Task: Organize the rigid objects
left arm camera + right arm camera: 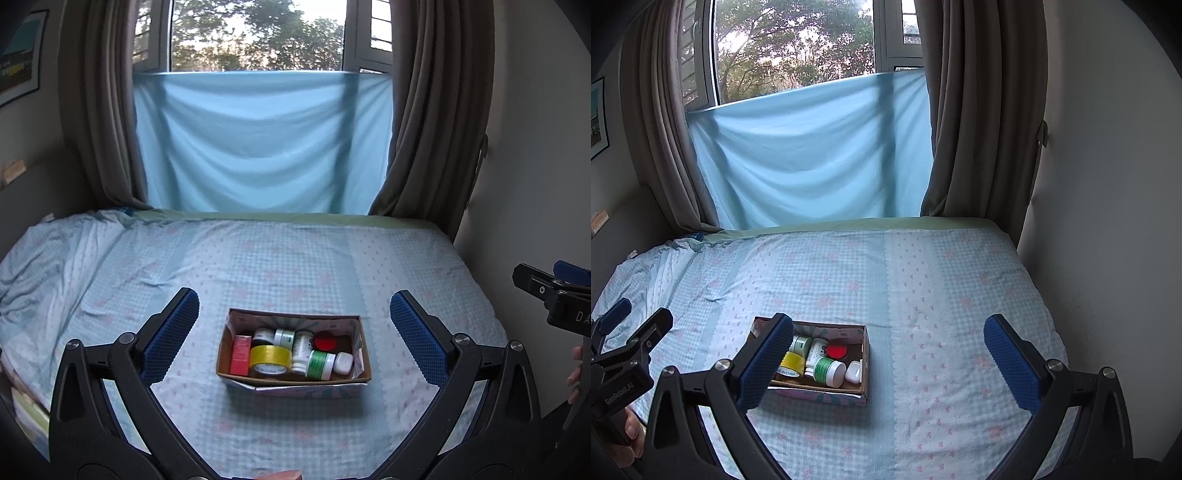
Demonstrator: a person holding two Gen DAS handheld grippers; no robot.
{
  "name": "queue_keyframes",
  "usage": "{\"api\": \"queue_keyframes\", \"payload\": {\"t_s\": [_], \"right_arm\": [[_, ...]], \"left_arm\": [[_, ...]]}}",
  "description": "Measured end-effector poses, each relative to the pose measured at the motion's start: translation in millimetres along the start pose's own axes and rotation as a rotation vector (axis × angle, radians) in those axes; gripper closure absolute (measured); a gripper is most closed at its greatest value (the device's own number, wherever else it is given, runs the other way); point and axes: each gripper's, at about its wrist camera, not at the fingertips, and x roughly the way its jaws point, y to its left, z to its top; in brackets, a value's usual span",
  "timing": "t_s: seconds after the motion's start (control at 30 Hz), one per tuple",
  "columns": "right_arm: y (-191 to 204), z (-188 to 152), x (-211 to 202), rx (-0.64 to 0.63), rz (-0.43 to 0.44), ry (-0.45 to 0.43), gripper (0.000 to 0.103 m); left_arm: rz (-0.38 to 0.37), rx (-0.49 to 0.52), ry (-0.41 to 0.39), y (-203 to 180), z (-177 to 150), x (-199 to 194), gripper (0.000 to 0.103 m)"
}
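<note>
My left tool [294, 328] and right tool [888, 354] are wide open, holding nothing — the box [258, 384] on the bed [295, 258] looks full. Next I'd check nothing's left out.

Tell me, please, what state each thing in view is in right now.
Left gripper: open, empty.
Right gripper: open, empty.
Box: open-topped, filled, on the bed.
Tape: in the box, on edge.
Green bottle: lying down, capped.
Window: half covered by blue cloth.

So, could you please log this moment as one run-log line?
left gripper: open, empty | right gripper: open, empty | cardboard box: on bed, holding tape roll, bottles
</note>
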Motion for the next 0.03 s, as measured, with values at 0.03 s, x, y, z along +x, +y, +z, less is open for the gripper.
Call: {"api": "queue_keyframes", "payload": {"t_s": [0.03], "right_arm": [[0.1, -0.4, 2.7, 0.001, 0.000, 0.006, 0.000]], "left_arm": [[0.003, 0.004, 0.007, 0.4, 0.1, 1.8, 0.000]]}}
